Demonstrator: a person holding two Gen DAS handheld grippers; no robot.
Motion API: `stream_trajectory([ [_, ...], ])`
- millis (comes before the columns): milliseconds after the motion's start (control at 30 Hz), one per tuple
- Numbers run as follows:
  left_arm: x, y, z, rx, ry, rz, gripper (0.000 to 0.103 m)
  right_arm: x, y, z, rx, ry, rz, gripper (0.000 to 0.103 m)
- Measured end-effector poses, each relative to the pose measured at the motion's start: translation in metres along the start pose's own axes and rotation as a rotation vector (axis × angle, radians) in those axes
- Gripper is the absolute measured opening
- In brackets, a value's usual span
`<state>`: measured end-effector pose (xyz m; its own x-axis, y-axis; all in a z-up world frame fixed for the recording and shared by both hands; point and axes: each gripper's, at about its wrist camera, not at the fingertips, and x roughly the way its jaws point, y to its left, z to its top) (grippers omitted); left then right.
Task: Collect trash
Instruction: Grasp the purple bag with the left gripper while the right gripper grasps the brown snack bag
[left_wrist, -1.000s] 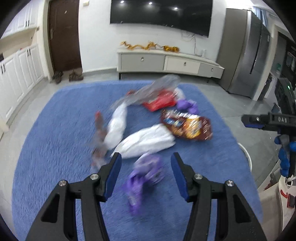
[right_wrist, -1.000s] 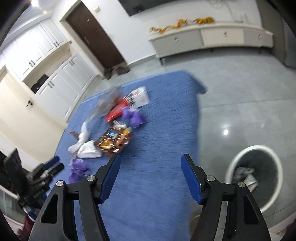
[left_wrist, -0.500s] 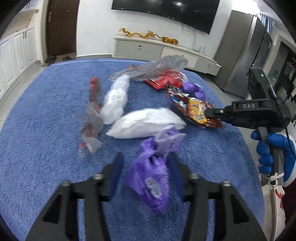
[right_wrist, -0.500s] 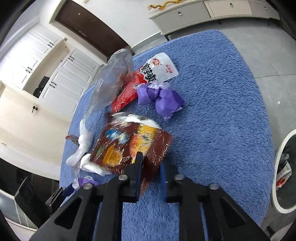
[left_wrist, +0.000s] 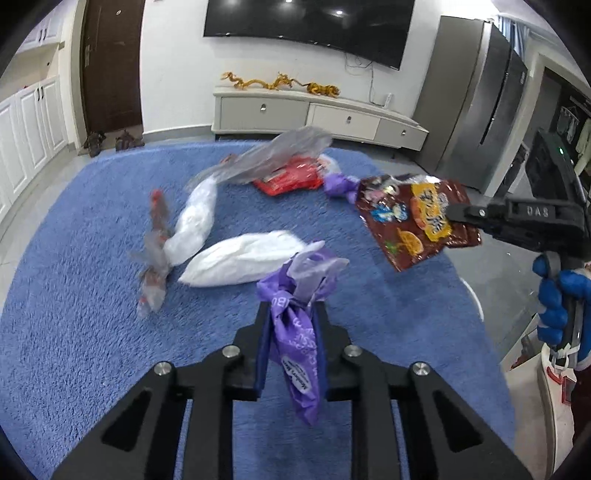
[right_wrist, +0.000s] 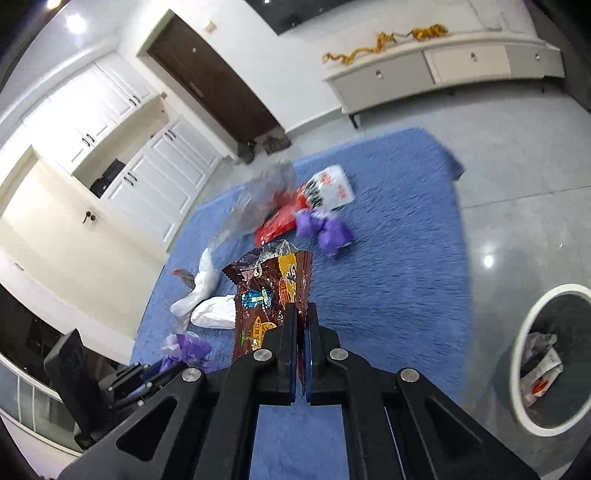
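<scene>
My left gripper (left_wrist: 291, 314) is shut on a purple knotted bag (left_wrist: 299, 332) and holds it above the blue rug (left_wrist: 74, 332). My right gripper (right_wrist: 303, 314) is shut on the edge of a brown snack packet (right_wrist: 266, 291), lifted off the rug; the packet also shows in the left wrist view (left_wrist: 410, 218). On the rug lie two white bags (left_wrist: 240, 264), a clear plastic bag (left_wrist: 273, 155), a red packet (left_wrist: 288, 179), another purple bag (right_wrist: 325, 229) and a small red-and-clear wrapper (left_wrist: 153, 254). A white-rimmed trash bin (right_wrist: 554, 369) with some trash stands on the floor at the right.
A white TV cabinet (left_wrist: 317, 114) stands against the far wall under a TV. White cupboards (right_wrist: 140, 147) and a dark door (left_wrist: 110, 66) are at the left, a steel fridge (left_wrist: 480, 99) at the right. Grey tile floor (right_wrist: 517, 166) surrounds the rug.
My left gripper closed on the purple bag and lifted it. My right gripper closed on the brown packet and raised it off the rug, pulling back toward the bin side.
</scene>
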<state>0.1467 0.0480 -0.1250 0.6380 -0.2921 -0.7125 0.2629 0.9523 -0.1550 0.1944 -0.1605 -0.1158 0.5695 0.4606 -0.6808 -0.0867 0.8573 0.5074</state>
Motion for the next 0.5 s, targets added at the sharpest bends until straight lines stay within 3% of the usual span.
stream_trajectory([
  [200,0.004,-0.059,0.025,0.078,0.001,-0.071,0.02,-0.061,-0.037,-0.008,-0.003,-0.083,-0.084,0.003],
  [500,0.062,-0.185,0.059,0.19,0.095,-0.244,0.02,-0.141,-0.129,-0.028,0.056,-0.156,-0.373,0.003],
])
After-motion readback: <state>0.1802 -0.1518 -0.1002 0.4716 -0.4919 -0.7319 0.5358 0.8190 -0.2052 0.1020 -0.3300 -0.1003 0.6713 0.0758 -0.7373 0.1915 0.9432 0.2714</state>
